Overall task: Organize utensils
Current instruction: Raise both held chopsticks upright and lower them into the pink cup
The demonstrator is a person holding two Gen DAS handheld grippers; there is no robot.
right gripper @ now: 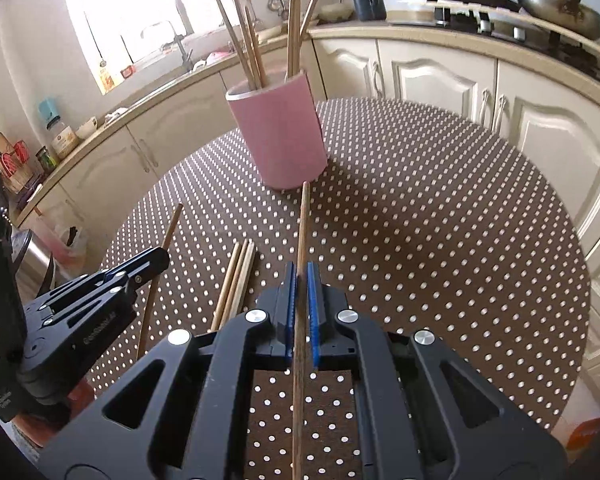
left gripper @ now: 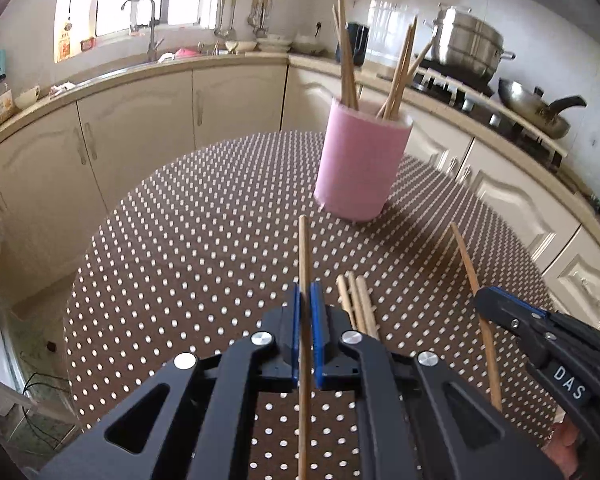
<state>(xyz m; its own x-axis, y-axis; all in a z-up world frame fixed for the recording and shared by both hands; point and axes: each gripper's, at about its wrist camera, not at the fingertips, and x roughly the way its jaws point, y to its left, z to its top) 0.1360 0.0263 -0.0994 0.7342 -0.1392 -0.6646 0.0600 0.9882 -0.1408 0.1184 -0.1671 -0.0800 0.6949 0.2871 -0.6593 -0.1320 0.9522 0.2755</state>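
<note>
**Both tongs clamped on a chopstick each, pink holder ahead**

Left tongs closed narrow on a single wooden chopstick, gripped between the blue pads and running straight forward along the fingers, tip pointing toward the pink holder. Right tongs likewise pinched on a second chopstick, tip reaching close to the base of the same holder. Seen from the left wrist: right tongs off to the right side, with their chopstick slanting up from them. Seen from the right wrist: left tongs at the left, with their chopstick likewise angled.

Pink holder upright on the brown polka-dot bench, toward its far side, several chopsticks already standing inside and leaning against the rim. Three loose chopsticks lying flat side by side on the bench, between the two tongs; same bundle just left of the right tongs.

Behind the bench: cream cabinets, a steel pot and a wok on the stove.
</note>
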